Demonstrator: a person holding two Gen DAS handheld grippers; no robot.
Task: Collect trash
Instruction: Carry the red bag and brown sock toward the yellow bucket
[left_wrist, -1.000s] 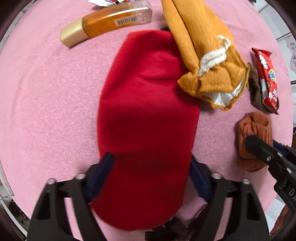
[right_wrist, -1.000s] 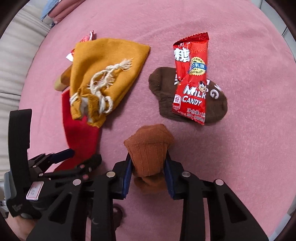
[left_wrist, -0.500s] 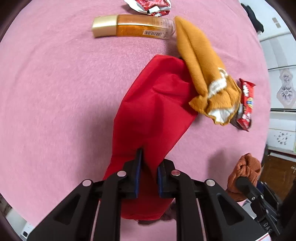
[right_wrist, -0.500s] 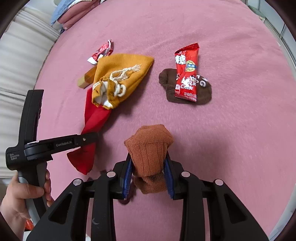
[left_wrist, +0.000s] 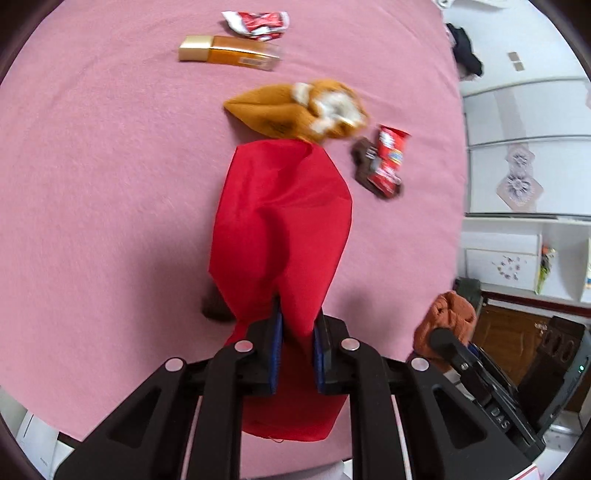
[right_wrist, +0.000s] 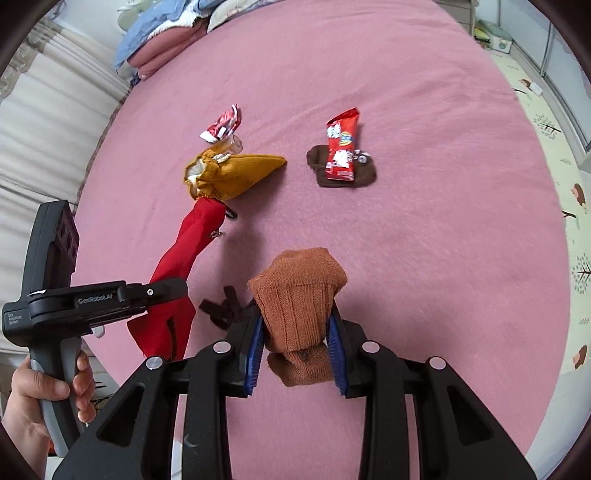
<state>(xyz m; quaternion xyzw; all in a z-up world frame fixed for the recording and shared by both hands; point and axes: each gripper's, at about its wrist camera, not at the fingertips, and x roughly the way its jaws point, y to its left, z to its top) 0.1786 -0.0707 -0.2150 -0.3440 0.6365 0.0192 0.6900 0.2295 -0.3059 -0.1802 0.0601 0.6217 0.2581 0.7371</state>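
My left gripper (left_wrist: 297, 332) is shut on a red cloth bag (left_wrist: 282, 218) and holds it lifted above the pink bed; the bag also shows in the right wrist view (right_wrist: 184, 251). My right gripper (right_wrist: 297, 341) is shut on a rust-brown sock (right_wrist: 299, 295), raised off the bed. A red milk candy wrapper (right_wrist: 341, 146) lies on a dark brown sock (right_wrist: 365, 175). A crumpled red-white wrapper (right_wrist: 221, 123) lies farther back, also in the left wrist view (left_wrist: 256, 22).
A mustard drawstring pouch (right_wrist: 236, 171) lies touching the red bag's far end. An amber bottle with a gold cap (left_wrist: 229, 55) lies behind it. A dark brown scrap (right_wrist: 223, 306) lies near the bed's front edge. Folded bedding (right_wrist: 166, 40) sits at the far left.
My left gripper has risen and pulled back with the red bag, which now hangs stretched. The mustard pouch shifted and tipped over. My right gripper rose with the rust sock.
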